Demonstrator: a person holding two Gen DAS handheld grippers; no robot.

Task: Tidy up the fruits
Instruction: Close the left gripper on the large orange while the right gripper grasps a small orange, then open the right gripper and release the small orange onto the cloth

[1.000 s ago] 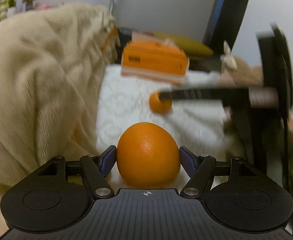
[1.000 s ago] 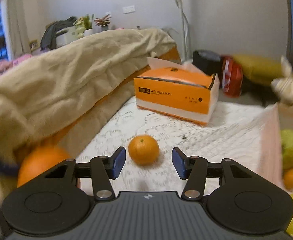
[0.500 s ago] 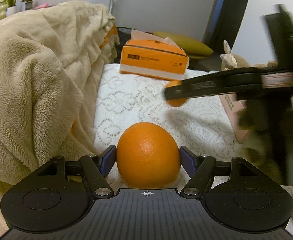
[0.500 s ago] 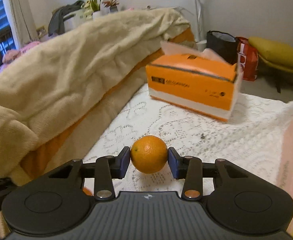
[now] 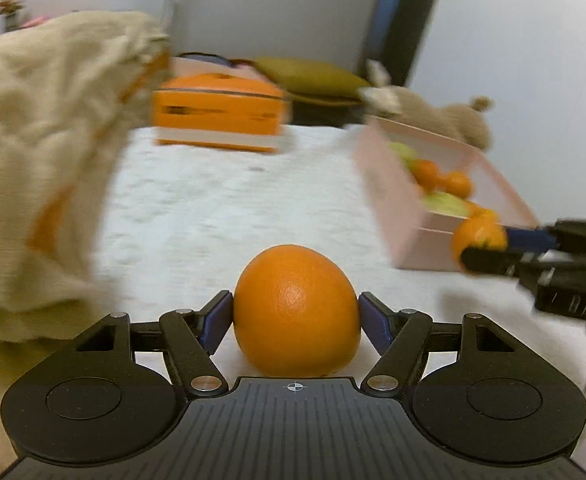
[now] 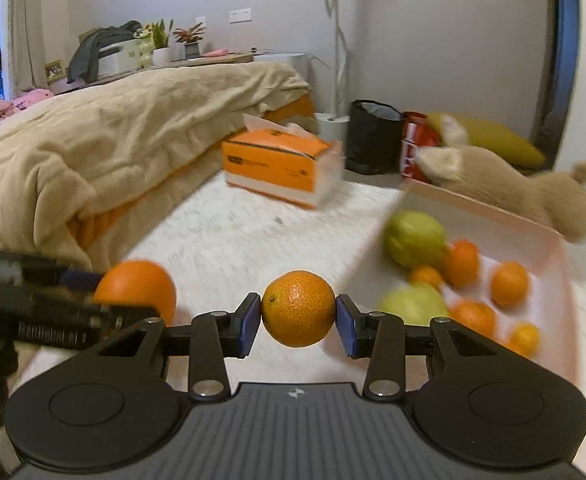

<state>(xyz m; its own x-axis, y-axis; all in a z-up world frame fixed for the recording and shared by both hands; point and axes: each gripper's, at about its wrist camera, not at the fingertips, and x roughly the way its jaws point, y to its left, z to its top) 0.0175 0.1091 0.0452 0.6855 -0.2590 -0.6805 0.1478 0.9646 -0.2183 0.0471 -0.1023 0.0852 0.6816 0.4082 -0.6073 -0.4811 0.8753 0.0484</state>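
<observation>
My left gripper (image 5: 296, 316) is shut on a large orange (image 5: 296, 310), held above the white lace cloth (image 5: 221, 208). My right gripper (image 6: 298, 322) is shut on a small mandarin (image 6: 298, 307) and holds it in the air just left of the pink box (image 6: 549, 300). The box holds several small oranges and two green fruits (image 6: 413, 238). In the left wrist view the pink box (image 5: 389, 200) lies ahead to the right, with the right gripper and mandarin (image 5: 478, 238) at its near corner. The large orange (image 6: 137, 290) shows at the left in the right wrist view.
An orange tissue box (image 6: 279, 168) stands at the far end of the cloth. A beige blanket (image 6: 105, 152) is heaped along the left. A plush toy (image 6: 505, 188) lies behind the pink box. A black bag (image 6: 373, 136) stands on the floor beyond.
My right gripper closed on the small mandarin, lifted it off the cloth and carried it right toward the pink box. My left gripper kept the large orange and turned right.
</observation>
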